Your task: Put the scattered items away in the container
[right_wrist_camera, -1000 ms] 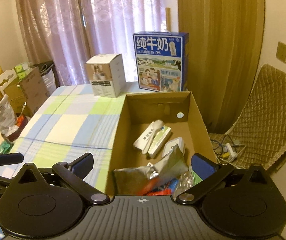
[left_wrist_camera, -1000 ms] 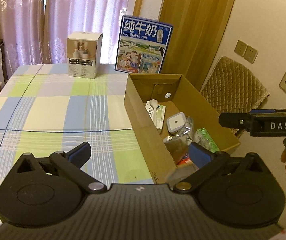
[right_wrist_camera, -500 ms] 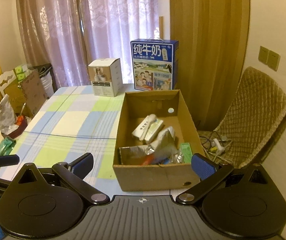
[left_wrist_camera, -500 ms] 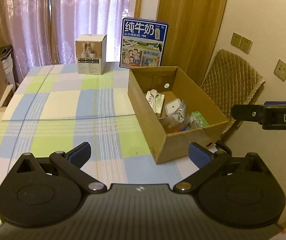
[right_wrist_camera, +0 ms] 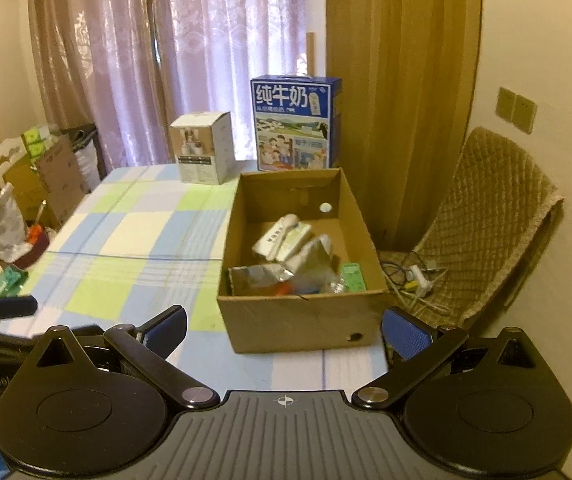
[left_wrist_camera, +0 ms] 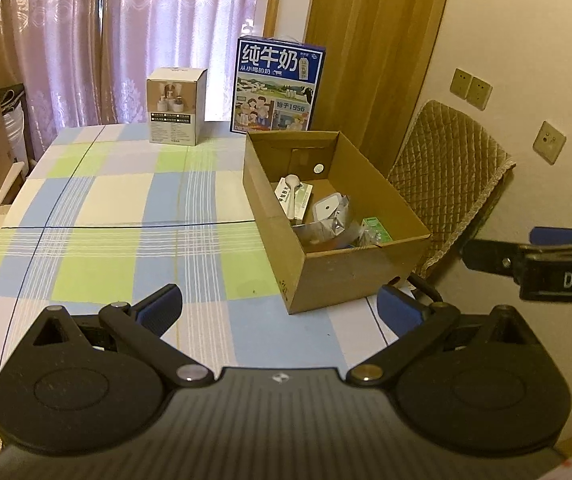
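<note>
Worktop (left_wrist_camera: 97, 200) space between us and the cardboard box (right_wrist_camera: 298, 320) has grown over the last second: we have drawn both grippers back from directly over the box to well short of its near wall, and the checked cloth shows no scattered item left on it. The left gripper (left_wrist_camera: 279, 308) and right gripper (right_wrist_camera: 283, 330) both hang spread and empty, while the packets, silver pouch (right_wrist_camera: 257, 278) and green carton (right_wrist_camera: 352, 276) lie inside the box, so we judge the tidying done or nearly so.
</note>
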A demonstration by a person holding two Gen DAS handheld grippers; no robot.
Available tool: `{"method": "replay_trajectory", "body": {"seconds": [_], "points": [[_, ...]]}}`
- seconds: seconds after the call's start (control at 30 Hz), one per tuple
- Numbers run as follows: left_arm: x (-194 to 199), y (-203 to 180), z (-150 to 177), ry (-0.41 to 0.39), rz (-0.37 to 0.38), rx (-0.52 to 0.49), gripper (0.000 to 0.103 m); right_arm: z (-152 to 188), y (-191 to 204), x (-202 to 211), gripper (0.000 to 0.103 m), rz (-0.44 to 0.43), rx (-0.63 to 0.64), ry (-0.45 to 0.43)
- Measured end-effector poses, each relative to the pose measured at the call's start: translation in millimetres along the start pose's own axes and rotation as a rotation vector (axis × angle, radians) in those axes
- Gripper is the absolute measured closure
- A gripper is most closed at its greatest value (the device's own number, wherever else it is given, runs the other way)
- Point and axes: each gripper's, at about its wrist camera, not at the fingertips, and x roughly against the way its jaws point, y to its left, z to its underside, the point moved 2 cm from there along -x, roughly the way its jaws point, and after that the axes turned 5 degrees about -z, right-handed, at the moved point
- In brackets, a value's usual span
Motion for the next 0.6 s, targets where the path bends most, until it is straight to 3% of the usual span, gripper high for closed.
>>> {"method": "replay_trajectory", "body": {"seconds": [0.6], "points": [[-6,-4,18,0.032,-0.007,-0.036,0.001,26,-2,14,0.002,0.004,-0.035,0.031]]}}
